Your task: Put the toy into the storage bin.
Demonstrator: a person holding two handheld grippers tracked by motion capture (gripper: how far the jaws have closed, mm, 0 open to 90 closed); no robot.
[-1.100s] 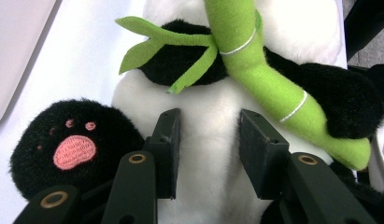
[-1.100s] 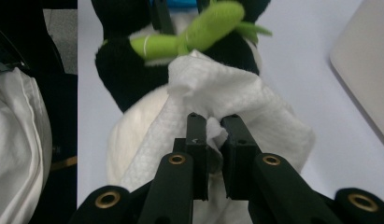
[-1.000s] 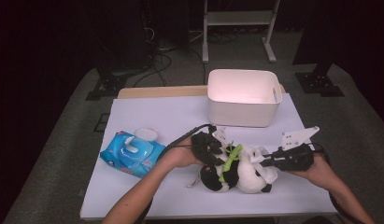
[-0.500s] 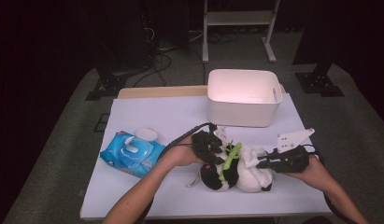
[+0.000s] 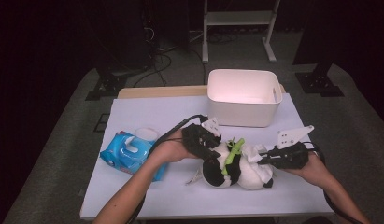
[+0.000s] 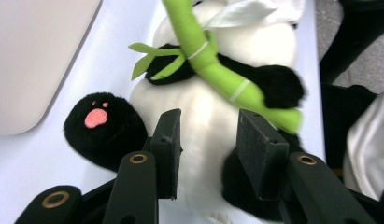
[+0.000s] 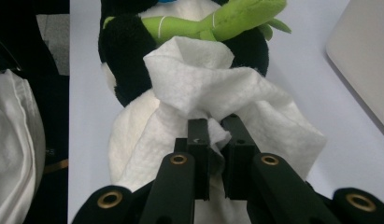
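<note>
A plush panda [image 5: 236,169] lies on the white surface [image 5: 147,116], low and right of centre in the high view. The left claw [image 6: 207,140] pinches its white belly. The right claw [image 7: 216,133] is clamped narrow on a white wipe [image 7: 213,88] draped over the panda's head. A bin [image 5: 243,97] stands above, a wipes pack [image 5: 129,151] at left.

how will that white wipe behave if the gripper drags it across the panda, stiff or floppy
Probably floppy: the white wipe bunches and folds where the right gripper pinches it. It looks thin and light, draping over the plush panda, so it may crumple rather than slide flat. Pinched at one spot, it could slip out or tear if snagged.
</note>
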